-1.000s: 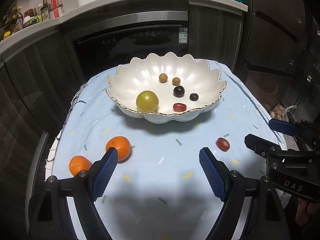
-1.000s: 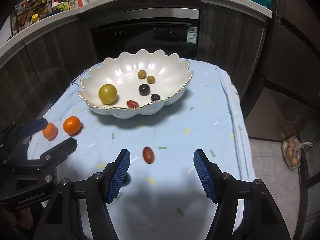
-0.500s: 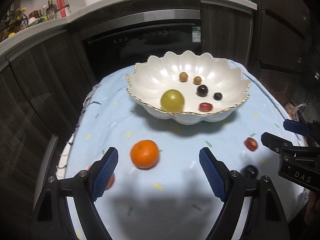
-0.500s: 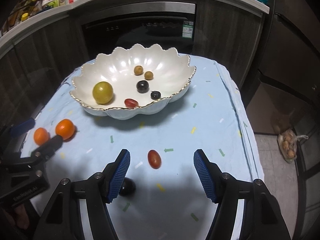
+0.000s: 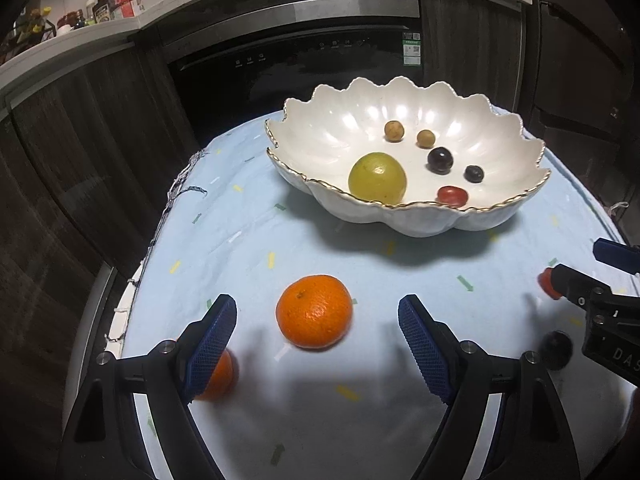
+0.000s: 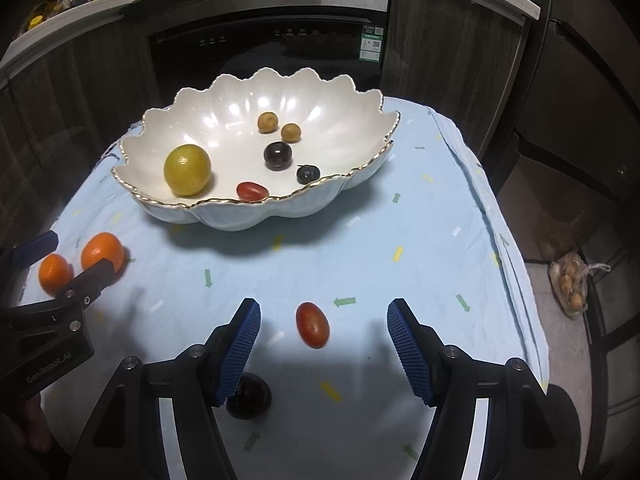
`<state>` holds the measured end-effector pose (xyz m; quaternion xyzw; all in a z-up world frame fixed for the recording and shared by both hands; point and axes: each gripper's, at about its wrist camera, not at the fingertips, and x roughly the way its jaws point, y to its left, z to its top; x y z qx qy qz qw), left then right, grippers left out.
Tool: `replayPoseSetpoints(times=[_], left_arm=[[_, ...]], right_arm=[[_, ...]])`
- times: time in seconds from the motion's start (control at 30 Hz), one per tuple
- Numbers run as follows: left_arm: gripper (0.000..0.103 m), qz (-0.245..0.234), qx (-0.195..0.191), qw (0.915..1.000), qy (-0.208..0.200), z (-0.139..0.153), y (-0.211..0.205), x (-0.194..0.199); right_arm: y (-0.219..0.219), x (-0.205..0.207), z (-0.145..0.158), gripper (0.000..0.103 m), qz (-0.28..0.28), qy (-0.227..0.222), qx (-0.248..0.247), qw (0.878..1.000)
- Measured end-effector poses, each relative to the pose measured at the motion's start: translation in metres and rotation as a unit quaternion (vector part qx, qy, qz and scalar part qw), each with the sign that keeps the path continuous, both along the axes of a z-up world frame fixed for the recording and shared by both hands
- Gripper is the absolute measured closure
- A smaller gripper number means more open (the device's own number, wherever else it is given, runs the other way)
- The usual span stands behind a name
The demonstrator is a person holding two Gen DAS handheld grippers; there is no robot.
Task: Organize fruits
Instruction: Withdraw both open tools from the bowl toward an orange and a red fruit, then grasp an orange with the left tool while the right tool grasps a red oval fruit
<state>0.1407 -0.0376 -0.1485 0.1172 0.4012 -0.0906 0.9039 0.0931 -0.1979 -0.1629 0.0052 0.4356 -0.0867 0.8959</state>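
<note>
A white scalloped bowl (image 5: 332, 128) (image 6: 340, 88) holds a yellow-green fruit (image 5: 377, 178), two small tan fruits, two dark grapes and a red cherry tomato (image 5: 452, 196). My left gripper (image 5: 317, 330) is open, with a tangerine (image 5: 314, 311) lying between its fingertips on the cloth. A second tangerine (image 5: 218, 376) sits behind its left finger. My right gripper (image 6: 323, 338) is open, with a red cherry tomato (image 6: 312, 324) on the cloth between its fingers. A dark grape (image 6: 249, 396) lies under its left finger.
The table is covered by a light blue cloth (image 6: 420, 240) with confetti marks. Dark cabinets and an oven (image 5: 296, 60) stand behind. A plastic bag (image 6: 570, 284) lies on the floor at the right. Both tangerines show in the right wrist view (image 6: 102, 252).
My left gripper moved left and forward, bringing the tangerine between its fingers. My right gripper moved forward and down toward the cherry tomato. No fruit moved.
</note>
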Motion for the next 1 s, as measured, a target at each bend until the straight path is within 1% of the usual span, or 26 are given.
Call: replayPoseSetpoints(times=[0.3,0.5,0.6,0.63,0.67,0.8,0.87,0.9,0.97,1.0], left_arm=[[0.02,0.01,-0.003,0.9998,0.015,-0.015,0.003,0.012],[0.02,0.013,-0.003,0.9996,0.024,-0.024,0.003,0.018],[0.026,0.013,-0.004,0.9995,0.028,-0.026,0.002,0.02],[0.028,0.014,-0.004,0.9995,0.03,-0.026,0.002,0.021],[0.029,0.013,-0.005,0.9994,0.031,-0.026,0.001,0.022],[0.037,0.008,-0.005,0.9994,0.033,-0.027,-0.001,0.022],[0.045,0.005,-0.005,0.9994,0.035,-0.028,-0.001,0.022],[0.046,0.004,-0.005,0.9994,0.035,-0.028,-0.002,0.022],[0.053,0.008,-0.004,0.9995,0.031,-0.027,-0.001,0.022],[0.055,0.013,-0.008,0.9995,0.029,-0.026,0.0,0.022]], right_arm=[[-0.001,0.005,-0.011,0.036,-0.013,0.005,0.001,1.0],[-0.004,0.01,-0.021,0.036,-0.018,0.016,0.009,1.0],[-0.003,0.011,-0.024,0.037,-0.017,0.019,0.01,1.0],[-0.004,0.011,-0.025,0.039,-0.018,0.021,0.012,1.0],[-0.005,0.012,-0.026,0.044,-0.019,0.022,0.014,0.999],[-0.006,0.012,-0.028,0.05,-0.02,0.023,0.019,0.999],[-0.006,0.012,-0.028,0.054,-0.019,0.021,0.019,0.999],[-0.006,0.011,-0.028,0.056,-0.019,0.02,0.019,0.999],[-0.006,0.011,-0.028,0.061,-0.016,0.018,0.02,1.0],[-0.005,0.011,-0.028,0.063,-0.013,0.016,0.021,1.0]])
